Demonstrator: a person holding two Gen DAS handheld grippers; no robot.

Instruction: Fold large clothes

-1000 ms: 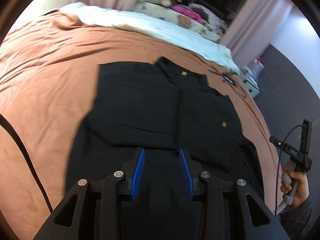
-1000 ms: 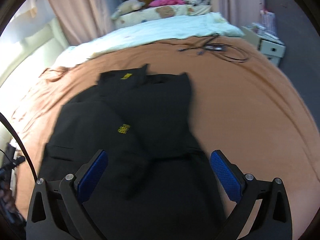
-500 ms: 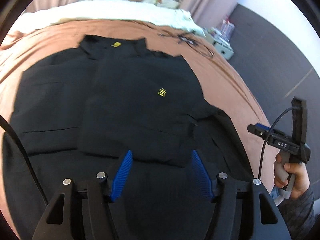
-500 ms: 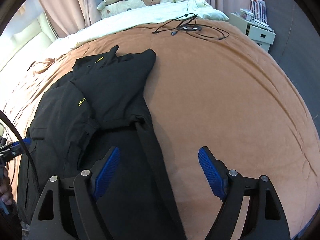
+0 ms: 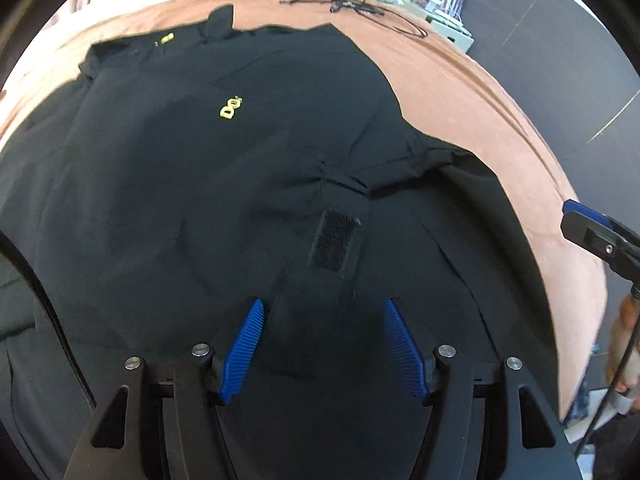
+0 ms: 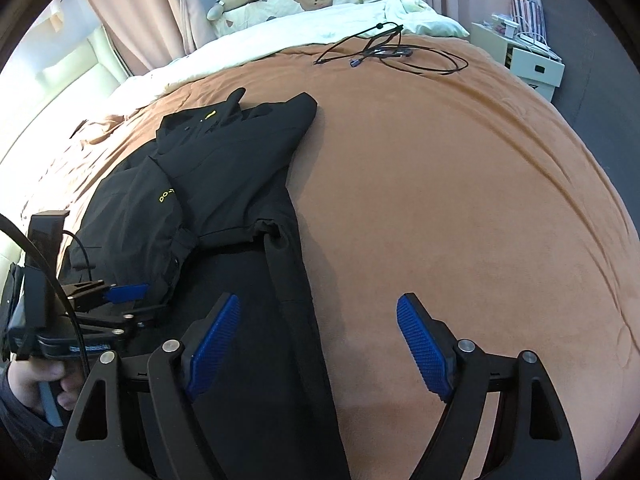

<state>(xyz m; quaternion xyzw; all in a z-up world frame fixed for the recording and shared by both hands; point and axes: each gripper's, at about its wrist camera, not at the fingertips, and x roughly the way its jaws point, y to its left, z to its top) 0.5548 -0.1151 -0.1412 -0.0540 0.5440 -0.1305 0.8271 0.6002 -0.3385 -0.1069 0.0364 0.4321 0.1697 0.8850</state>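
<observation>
Plainly, the black jacket (image 5: pixel 224 184) lies spread on the brown blanket (image 6: pixel 460 208) of a bed, collar toward the far end, with one sleeve folded in across the chest so that its cuff and a dark fastening patch (image 5: pixel 334 242) rest near the middle; by my judgement the folding is only begun, since the other sleeve, the sides and the fold up the length all look undone; my left gripper (image 5: pixel 324 344) hangs just over the folded sleeve with its blue pads apart and nothing pinched between them, its jaws having just been opening; my right gripper (image 6: pixel 318 344) stands wide over the jacket's near edge and the bare blanket beside it, gripping nothing, its jaws having just been closing a little. From the left wrist I see the cuff patch and the small yellow logo (image 5: pixel 231 109) head-on, which the right wrist shows only side-on; the right wrist alone shows my left hand (image 6: pixel 40 384) around its handle, the tangle of black cables (image 6: pixel 384 52) on the blanket, the pale quilt (image 6: pixel 280 36) beyond and the white boxes (image 6: pixel 528 68) at the bedside.
</observation>
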